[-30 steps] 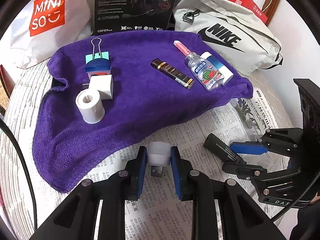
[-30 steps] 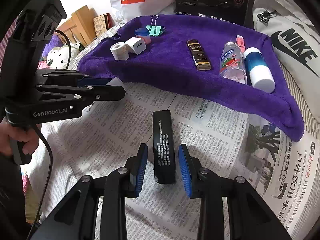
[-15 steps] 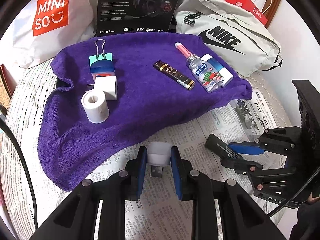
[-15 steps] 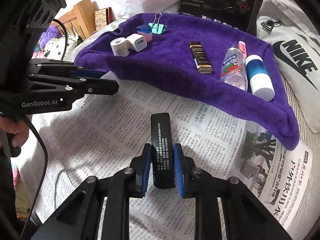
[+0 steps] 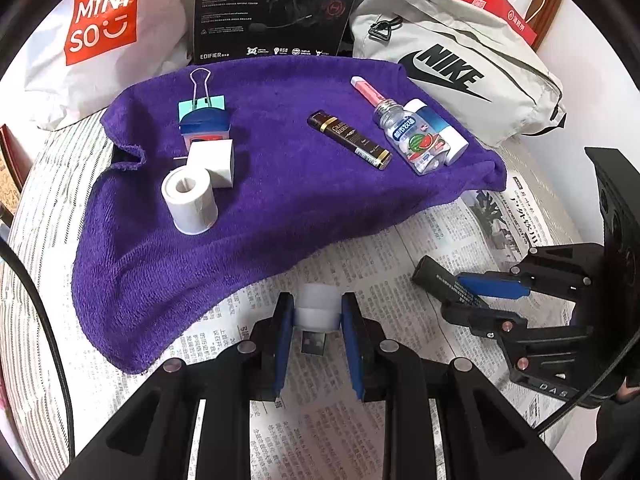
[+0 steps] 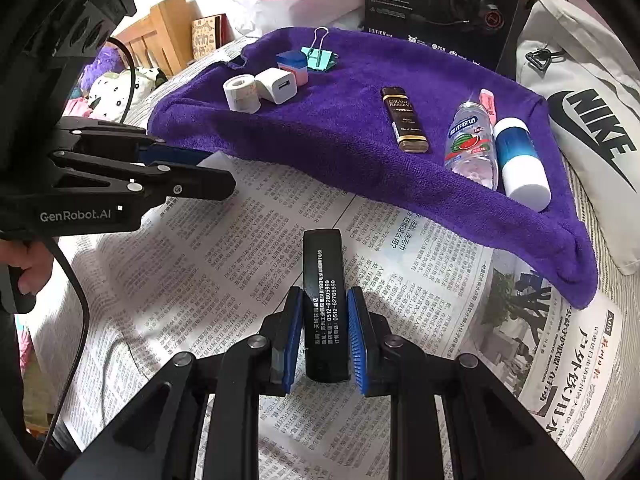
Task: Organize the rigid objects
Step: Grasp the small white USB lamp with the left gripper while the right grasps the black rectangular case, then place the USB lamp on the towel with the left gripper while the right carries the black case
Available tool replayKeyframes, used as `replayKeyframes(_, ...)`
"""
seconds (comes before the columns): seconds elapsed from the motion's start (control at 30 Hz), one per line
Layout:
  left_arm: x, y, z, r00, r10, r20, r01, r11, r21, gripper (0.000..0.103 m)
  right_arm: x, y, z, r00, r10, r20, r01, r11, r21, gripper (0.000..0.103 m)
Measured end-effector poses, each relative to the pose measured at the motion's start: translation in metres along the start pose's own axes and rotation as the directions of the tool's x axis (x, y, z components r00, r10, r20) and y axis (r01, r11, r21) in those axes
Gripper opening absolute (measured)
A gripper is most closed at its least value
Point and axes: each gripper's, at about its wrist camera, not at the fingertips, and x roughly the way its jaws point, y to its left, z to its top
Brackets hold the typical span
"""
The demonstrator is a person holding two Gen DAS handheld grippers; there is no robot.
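Note:
My left gripper (image 5: 316, 312) is shut on a small white USB plug (image 5: 317, 310), metal end toward the camera, held above the newspaper just in front of the purple towel (image 5: 280, 208). My right gripper (image 6: 323, 320) is shut on a long black box with white print (image 6: 323, 280), lifted over the newspaper; it also shows in the left wrist view (image 5: 444, 280). On the towel lie a white tape roll (image 5: 190, 200), a white charger cube (image 5: 214, 158), a blue-lidded pink box (image 5: 205, 122), a teal binder clip (image 5: 200, 94), a brown bar (image 5: 348, 140), a clear bottle (image 5: 416, 144), a blue-white tube (image 5: 442, 132) and a pink stick (image 5: 368, 90).
Newspaper (image 6: 240, 272) covers the surface in front of the towel. A Miniso bag (image 5: 100, 28), a black headset box (image 5: 272, 8) and a grey Nike bag (image 5: 460, 64) stand behind the towel. Wooden items (image 6: 160, 36) are at far left.
My right gripper closed on the black box and lifted it slightly. My left gripper, still holding the white plug, drifted a little back from the towel.

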Motion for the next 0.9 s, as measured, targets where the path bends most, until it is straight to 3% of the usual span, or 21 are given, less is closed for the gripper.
replayKeyframes(0.4, -0.017, -0.001, 0.000, 1.000, 0.016, 0.020, -0.016, 1.000, -0.002, 0.023, -0.019, -0.010, -0.006, 0.999, 0.044, 0.030, -0.046, 0.998, 0.052, 0.021)
replayKeyframes(0.9, -0.040, -0.006, 0.005, 0.999, -0.001, 0.044, 0.001, 1.000, 0.002, 0.023, -0.049, -0.038, -0.008, 0.998, 0.015, 0.067, -0.023, 0.991, 0.131, 0.021)
